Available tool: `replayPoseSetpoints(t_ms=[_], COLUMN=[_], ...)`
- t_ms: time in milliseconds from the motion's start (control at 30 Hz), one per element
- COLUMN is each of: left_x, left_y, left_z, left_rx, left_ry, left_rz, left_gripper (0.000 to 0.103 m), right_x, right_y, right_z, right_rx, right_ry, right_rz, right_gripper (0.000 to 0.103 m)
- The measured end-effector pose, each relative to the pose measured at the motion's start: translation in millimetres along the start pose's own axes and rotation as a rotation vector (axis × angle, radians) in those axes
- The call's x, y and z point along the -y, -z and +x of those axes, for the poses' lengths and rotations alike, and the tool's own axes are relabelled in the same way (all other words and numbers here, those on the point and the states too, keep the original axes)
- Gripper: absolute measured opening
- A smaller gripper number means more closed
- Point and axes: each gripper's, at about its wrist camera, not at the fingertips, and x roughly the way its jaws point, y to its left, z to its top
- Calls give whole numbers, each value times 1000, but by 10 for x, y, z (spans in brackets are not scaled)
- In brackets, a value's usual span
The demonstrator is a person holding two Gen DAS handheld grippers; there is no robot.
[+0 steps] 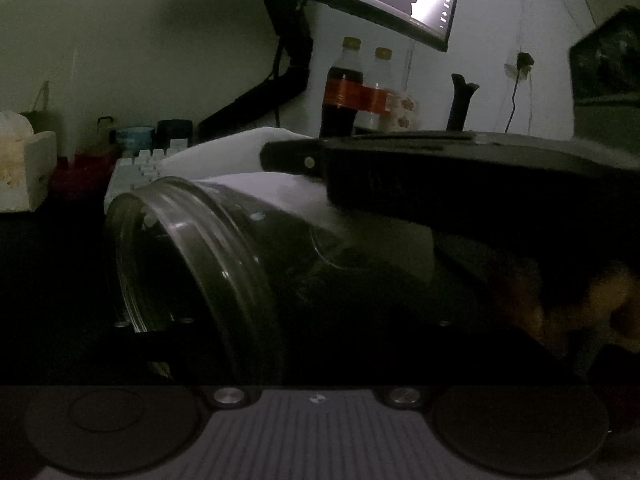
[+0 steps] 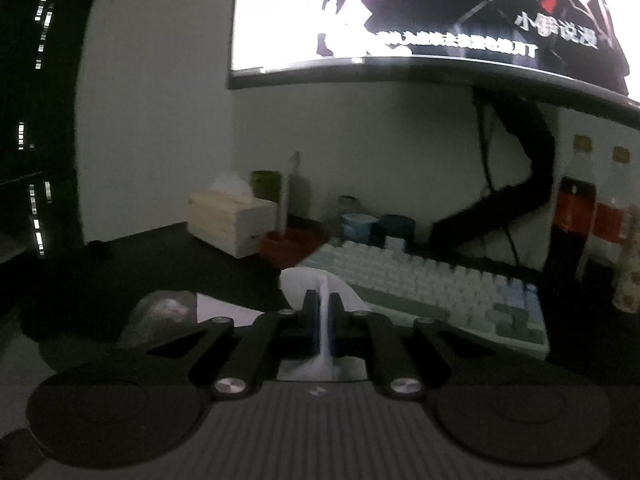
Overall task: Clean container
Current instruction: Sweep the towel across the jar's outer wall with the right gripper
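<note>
A clear round container (image 1: 208, 248) lies tilted on its side in the left wrist view, with its threaded mouth facing left. My left gripper (image 1: 280, 320) is shut on its body, though the fingers are dim in the dark. My right gripper (image 1: 288, 160) reaches in from the right, above the container, and holds a white tissue (image 1: 240, 152) draped against the container's upper wall. The right wrist view shows my right gripper (image 2: 326, 308) shut on the white tissue (image 2: 312, 284), with the container (image 2: 160, 316) faint at lower left. A hand (image 1: 580, 304) shows at the right.
A white keyboard (image 2: 420, 284) lies just behind the work spot on the dark desk (image 2: 120, 264). Cola bottles (image 1: 340, 92) stand at the back right, and a tissue box (image 2: 228, 220), a red dish (image 2: 288, 244) and cups (image 2: 360, 226) at the back left. A monitor (image 2: 440, 8) hangs overhead.
</note>
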Motion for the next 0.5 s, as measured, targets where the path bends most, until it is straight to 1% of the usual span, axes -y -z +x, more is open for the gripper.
replayPoseSetpoints(t_ms=[167, 267, 367, 467, 500], left_x=[0, 5, 16, 29, 19], left_y=[13, 18, 16, 21, 23], left_z=[-4, -2, 7, 9, 5], left_rx=[4, 8, 8, 8, 9], left_ry=[5, 4, 6, 3, 17], left_rz=[6, 10, 16, 28, 25], left_gripper=[79, 79, 82, 82, 83], right_x=[-5, 21, 46, 71, 79], right_y=[2, 16, 30, 44, 48], right_z=[3, -26, -56, -85, -95], right_rx=[-12, 0, 12, 23, 27], right_ry=[39, -5, -49, -93, -107], right_rz=[11, 17, 22, 28, 30], right_gripper=[9, 9, 9, 9, 9])
